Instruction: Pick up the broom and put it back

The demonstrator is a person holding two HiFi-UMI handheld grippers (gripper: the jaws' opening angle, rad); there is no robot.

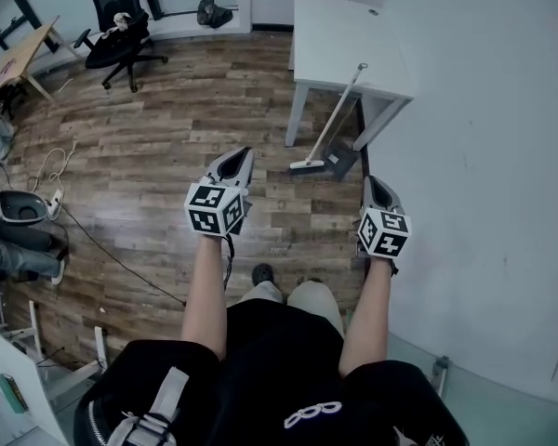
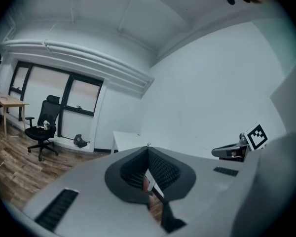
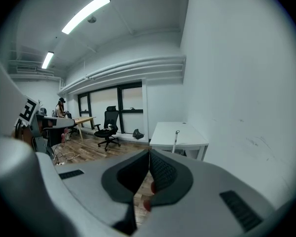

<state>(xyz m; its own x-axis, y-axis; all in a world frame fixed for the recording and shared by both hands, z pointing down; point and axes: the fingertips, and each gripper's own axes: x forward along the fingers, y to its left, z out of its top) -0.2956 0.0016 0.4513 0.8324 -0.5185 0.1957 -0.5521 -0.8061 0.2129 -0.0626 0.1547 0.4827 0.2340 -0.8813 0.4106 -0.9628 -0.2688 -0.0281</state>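
Note:
The broom (image 1: 331,122) leans with its white handle against the front edge of a white table (image 1: 335,35), and its bristle head (image 1: 307,166) rests on the wood floor. A dark dustpan (image 1: 340,163) stands beside the head. My left gripper (image 1: 238,159) hangs in the air short of the broom and to its left, jaws shut and empty. My right gripper (image 1: 372,183) is just right of the dustpan, near the wall, also shut and empty. In the right gripper view the broom handle (image 3: 176,139) shows above the closed right gripper (image 3: 149,151). The left gripper (image 2: 148,147) points at the table (image 2: 126,139).
A white wall (image 1: 493,156) runs close along the right. A black office chair (image 1: 121,31), a wooden desk (image 1: 19,54) and a black bag (image 1: 214,12) stand at the far left and back. Cables (image 1: 51,170) lie on the floor at left, near a seated person's legs (image 1: 14,240).

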